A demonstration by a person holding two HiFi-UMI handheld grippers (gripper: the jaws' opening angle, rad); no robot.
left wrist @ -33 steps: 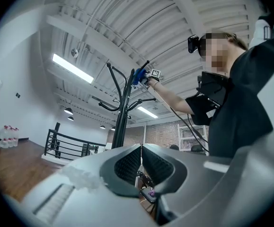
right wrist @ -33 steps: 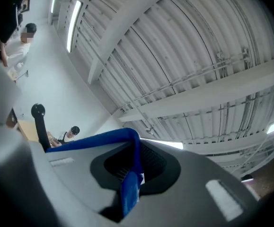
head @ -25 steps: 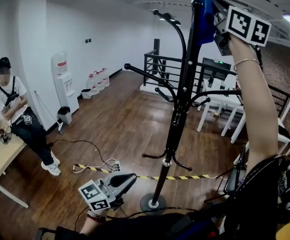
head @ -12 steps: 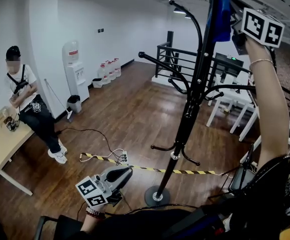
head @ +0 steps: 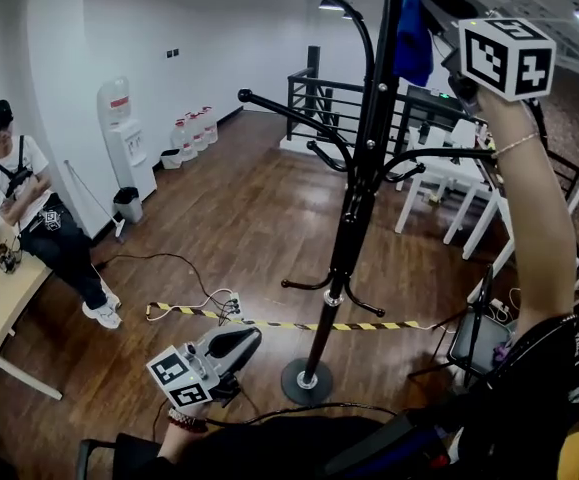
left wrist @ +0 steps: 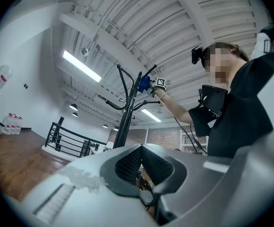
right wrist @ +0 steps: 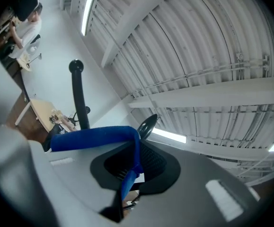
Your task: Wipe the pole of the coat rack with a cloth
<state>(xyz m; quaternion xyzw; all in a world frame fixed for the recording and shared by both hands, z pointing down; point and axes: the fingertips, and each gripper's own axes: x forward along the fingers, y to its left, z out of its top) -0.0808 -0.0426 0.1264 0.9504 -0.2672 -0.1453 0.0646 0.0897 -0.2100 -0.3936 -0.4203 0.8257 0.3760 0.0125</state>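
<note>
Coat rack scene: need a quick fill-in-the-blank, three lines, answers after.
1. The cloth clamped in the right gripper is ____ in colour.
2. The left gripper, held low with its jaws shut, holds ____.
3. In the head view the cloth sits beside the black pole, near its ____ end.

Missing words: blue; nothing; top
</note>
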